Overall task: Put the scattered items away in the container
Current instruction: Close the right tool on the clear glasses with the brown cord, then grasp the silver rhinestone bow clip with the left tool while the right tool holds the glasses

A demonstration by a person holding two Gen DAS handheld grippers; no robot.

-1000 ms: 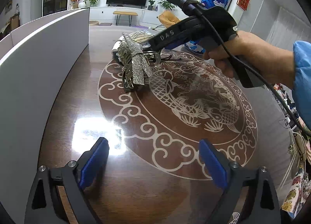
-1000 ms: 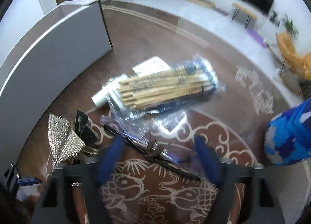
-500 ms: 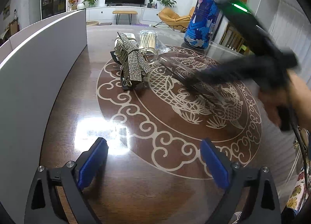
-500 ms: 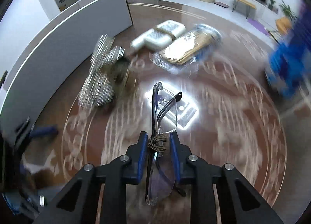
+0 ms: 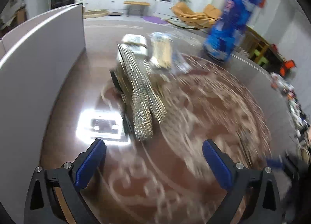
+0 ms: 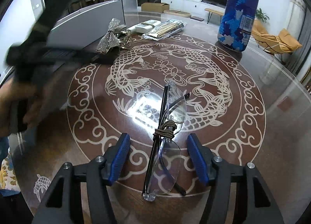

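Note:
Folded clear glasses (image 6: 167, 146) with a brown cord knot lie on the table between the open fingers of my right gripper (image 6: 158, 158). My left gripper (image 5: 153, 163) is open and empty, close to a sparkly silver bow (image 5: 139, 95); it appears blurred at the left in the right wrist view (image 6: 35, 53). Behind the bow lie a white packet (image 5: 136, 44) and a bag of wooden chopsticks (image 5: 162, 53). The grey container wall (image 5: 38, 64) stands at the left; it also shows in the right wrist view (image 6: 89, 22).
A tall blue-and-white patterned cylinder (image 6: 240, 10) stands at the table's far right. The round brown table (image 6: 97, 119) has a white fish pattern under glass. Small clutter sits at the right edge (image 5: 291, 95).
My right gripper has carried the glasses back from the pile, set them on the table and opened. My left gripper has moved forward toward the silver bow.

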